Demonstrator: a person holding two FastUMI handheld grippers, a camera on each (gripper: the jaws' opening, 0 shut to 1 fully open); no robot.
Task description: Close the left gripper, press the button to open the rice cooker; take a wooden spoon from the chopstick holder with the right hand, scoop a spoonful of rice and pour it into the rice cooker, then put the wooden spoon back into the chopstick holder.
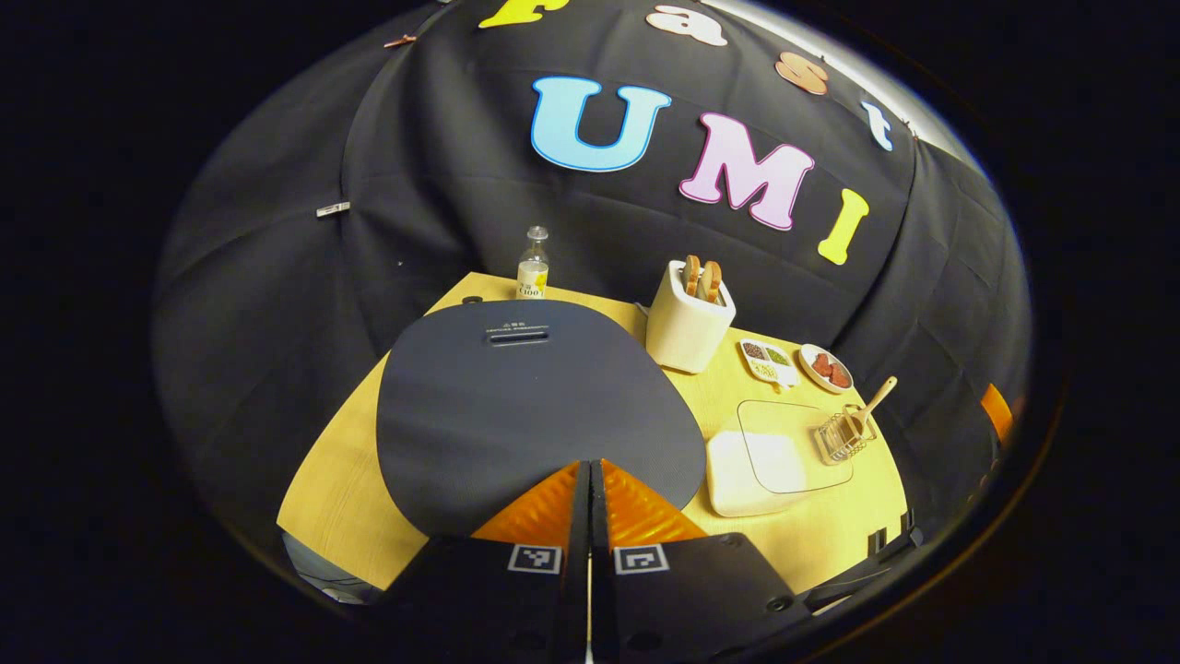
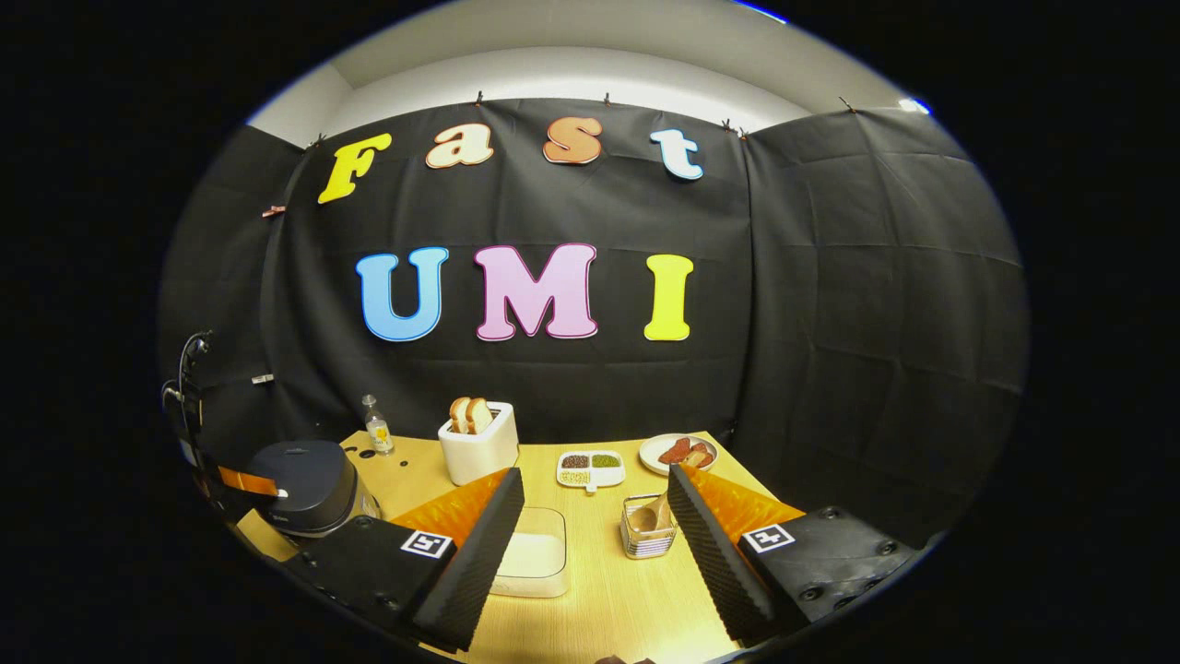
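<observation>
The wooden spoon (image 1: 870, 406) stands in the wire chopstick holder (image 1: 843, 435). Its handle leans up and away from the white rice box (image 1: 770, 461), which sits just beside the holder. In the right gripper view, the spoon's round bowl (image 2: 645, 518) sits low inside the holder.

The rice cooker (image 1: 530, 406) has its dark lid down flat. The left gripper (image 1: 590, 475) hangs right over the lid's near edge, pointing down at it, with its two fingers pressed together. The right gripper (image 2: 595, 516) is level, pointing at the holder, with its fingers spread wide and holding nothing.
</observation>
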